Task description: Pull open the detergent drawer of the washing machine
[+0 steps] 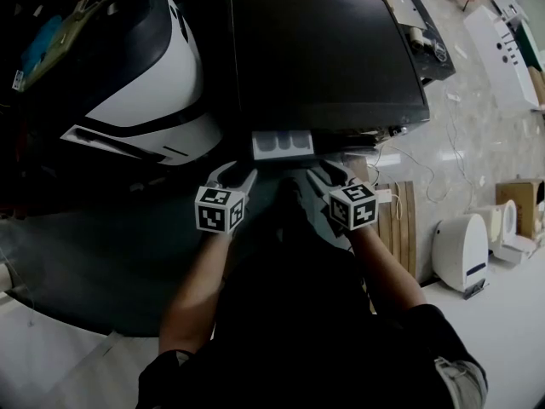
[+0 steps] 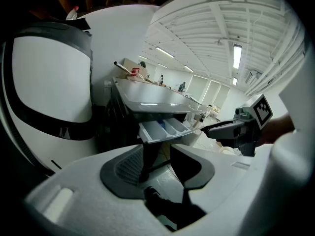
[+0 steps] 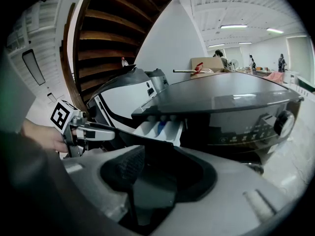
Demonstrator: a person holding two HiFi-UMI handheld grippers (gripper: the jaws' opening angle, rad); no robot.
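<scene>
The dark washing machine [image 1: 328,54] stands in front of me, and its white detergent drawer [image 1: 283,143] sticks out from the upper left of its front, its compartments showing. My left gripper [image 1: 237,175] hangs open just below the drawer's left end, holding nothing. My right gripper [image 1: 330,174] is open too, below and right of the drawer. In the left gripper view the drawer [image 2: 165,129] lies beyond the open left gripper [image 2: 160,163], with the right gripper [image 2: 236,129] to its right. In the right gripper view the drawer [image 3: 160,129] juts past the open right gripper [image 3: 147,168], and the left gripper [image 3: 83,132] shows at the left.
A white and black machine [image 1: 145,83] stands close on the left. On the floor to the right are wooden slats [image 1: 400,220], cables, a white appliance [image 1: 460,250] and a cardboard box [image 1: 519,198]. The person's dark clothing fills the lower middle.
</scene>
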